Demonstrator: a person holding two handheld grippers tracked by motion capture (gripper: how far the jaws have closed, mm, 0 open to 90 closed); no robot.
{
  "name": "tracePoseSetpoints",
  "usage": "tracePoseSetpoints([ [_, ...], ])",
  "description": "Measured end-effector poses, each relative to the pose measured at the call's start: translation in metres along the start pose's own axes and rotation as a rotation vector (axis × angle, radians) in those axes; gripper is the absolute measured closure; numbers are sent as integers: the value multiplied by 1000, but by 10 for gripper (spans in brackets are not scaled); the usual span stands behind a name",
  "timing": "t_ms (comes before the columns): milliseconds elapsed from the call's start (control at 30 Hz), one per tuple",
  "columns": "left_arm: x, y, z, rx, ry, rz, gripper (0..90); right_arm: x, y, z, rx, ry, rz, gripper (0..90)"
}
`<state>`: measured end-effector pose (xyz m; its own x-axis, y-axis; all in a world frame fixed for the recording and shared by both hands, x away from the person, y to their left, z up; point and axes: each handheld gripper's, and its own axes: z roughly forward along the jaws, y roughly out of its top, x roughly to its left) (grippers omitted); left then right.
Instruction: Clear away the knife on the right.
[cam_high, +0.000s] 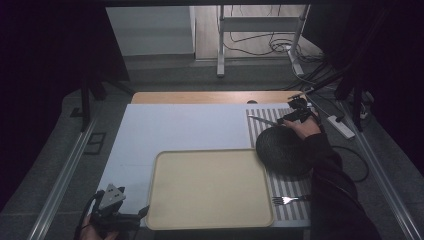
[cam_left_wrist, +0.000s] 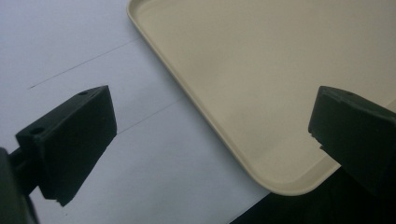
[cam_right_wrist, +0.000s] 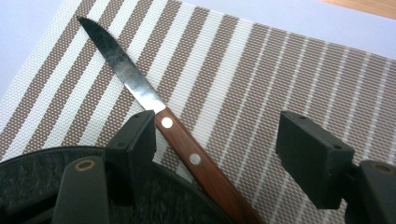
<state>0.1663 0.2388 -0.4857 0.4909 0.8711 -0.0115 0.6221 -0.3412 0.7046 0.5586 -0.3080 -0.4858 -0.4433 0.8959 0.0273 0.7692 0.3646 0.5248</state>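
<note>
Right gripper (cam_right_wrist: 217, 154): jaws spread wide, straddling the wooden handle of the knife (cam_right_wrist: 154, 109) without pinching it. The knife lies on the striped placemat (cam_right_wrist: 289, 70) at the desk's far right corner, handle crossing the dark plate (cam_right_wrist: 28, 182). Left gripper (cam_left_wrist: 208, 140): jaws spread, empty, over the near left corner of the beige tray (cam_left_wrist: 280, 56).

Dim light leaves the high view murky and black beyond the table (cam_high: 175, 125), while both gripper views look brighter, their near black jaws softly blurred.
</note>
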Motion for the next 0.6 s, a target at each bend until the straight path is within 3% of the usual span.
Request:
tracePoseSetpoints([
  [333,0,0,0,1,0,0,12,7,6,18,45,-1,-55,333],
  [433,0,0,0,2,1,1,12,7,6,18,49,9,-72,468],
  [500,0,0,0,3,1,2,13,9,5,18,60,-17,-102,540],
  [567,0,0,0,3,1,3,13,7,4,17,58,-11,-110,622],
  [600,0,0,0,3,1,3,12,7,4,17,58,-11,-110,622],
])
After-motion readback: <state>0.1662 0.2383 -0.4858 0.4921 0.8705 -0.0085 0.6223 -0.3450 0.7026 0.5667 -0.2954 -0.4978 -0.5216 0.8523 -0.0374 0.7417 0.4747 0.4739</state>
